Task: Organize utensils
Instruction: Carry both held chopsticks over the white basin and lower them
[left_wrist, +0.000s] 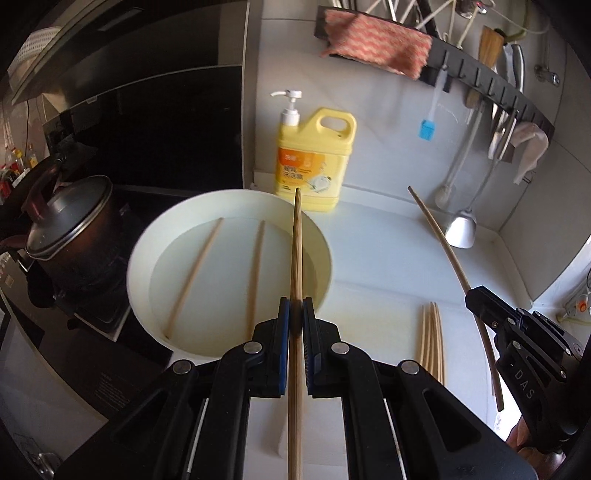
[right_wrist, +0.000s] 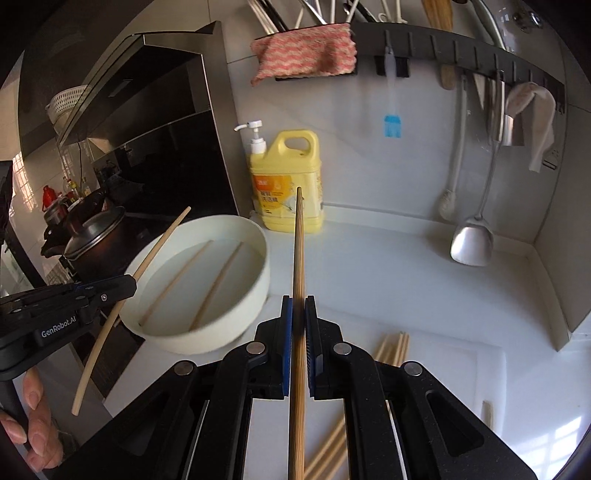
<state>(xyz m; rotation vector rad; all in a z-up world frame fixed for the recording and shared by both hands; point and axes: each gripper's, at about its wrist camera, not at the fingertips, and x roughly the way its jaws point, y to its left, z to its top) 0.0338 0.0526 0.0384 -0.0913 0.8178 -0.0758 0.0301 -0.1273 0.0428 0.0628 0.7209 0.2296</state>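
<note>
My left gripper (left_wrist: 295, 306) is shut on a wooden chopstick (left_wrist: 296, 251) that points forward over the white basin (left_wrist: 142, 236). My right gripper (right_wrist: 298, 304) is shut on another chopstick (right_wrist: 298, 251), held above the counter. Each gripper shows in the other's view: the right one (left_wrist: 476, 299) with its chopstick (left_wrist: 443, 240), the left one (right_wrist: 125, 286) with its chopstick (right_wrist: 155, 247). Two chopsticks (left_wrist: 195, 273) lie in the water in the basin, which also shows in the right wrist view (right_wrist: 258, 236). A bundle of chopsticks (left_wrist: 432, 336) lies on the white counter, under my right gripper (right_wrist: 391, 347).
A yellow detergent jug (left_wrist: 314, 162) stands behind the basin. A lidded pot (left_wrist: 70, 225) sits on the stove at left. A wall rack (right_wrist: 461, 44) holds a pink cloth (right_wrist: 303, 51), a blue brush, a ladle and a steel spatula (right_wrist: 472, 240).
</note>
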